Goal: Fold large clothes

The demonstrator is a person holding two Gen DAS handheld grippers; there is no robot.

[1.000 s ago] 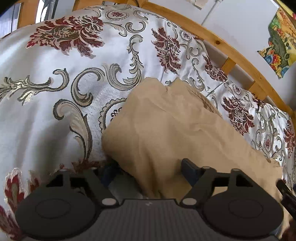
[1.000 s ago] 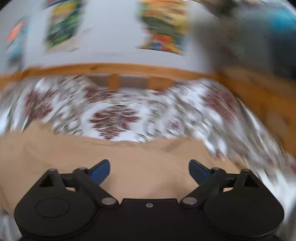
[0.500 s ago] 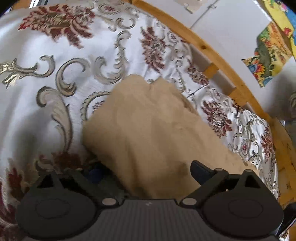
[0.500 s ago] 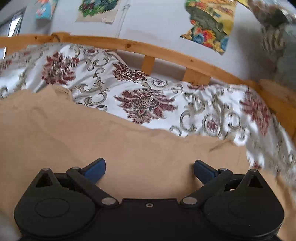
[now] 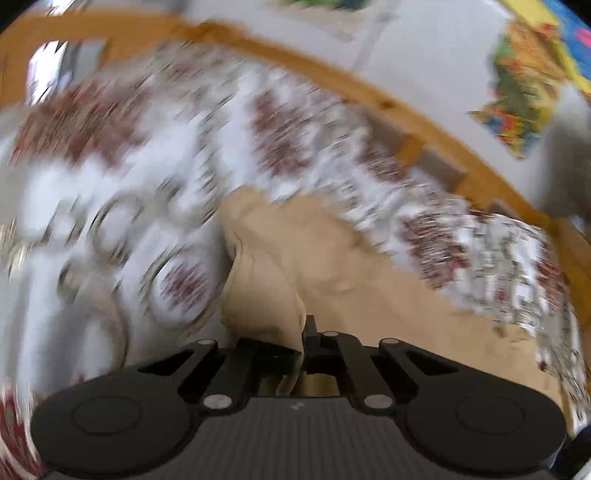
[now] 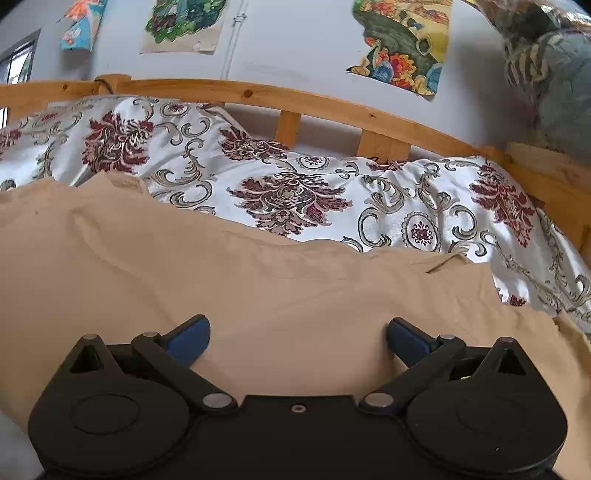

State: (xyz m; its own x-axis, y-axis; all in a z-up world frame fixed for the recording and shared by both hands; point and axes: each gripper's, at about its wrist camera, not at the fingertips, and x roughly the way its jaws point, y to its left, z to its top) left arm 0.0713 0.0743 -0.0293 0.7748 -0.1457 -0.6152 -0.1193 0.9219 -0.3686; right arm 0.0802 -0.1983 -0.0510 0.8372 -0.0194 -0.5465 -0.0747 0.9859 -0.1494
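Two grippers work a tan garment [image 6: 258, 295] spread on the bed [image 6: 424, 206]: left gripper [image 5: 304, 332] pinches its soft, limp corner, right gripper [image 6: 297, 332] gapes above, edges being the likeliest hold

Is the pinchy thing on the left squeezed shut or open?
Shut. In the left wrist view the left gripper has its fingers pressed together on a bunched edge of the tan garment.

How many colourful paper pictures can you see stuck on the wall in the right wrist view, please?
3 colourful paper pictures: one at the upper left, one left of centre, and one right of centre. The frame cuts off the wall, so more may be hidden.
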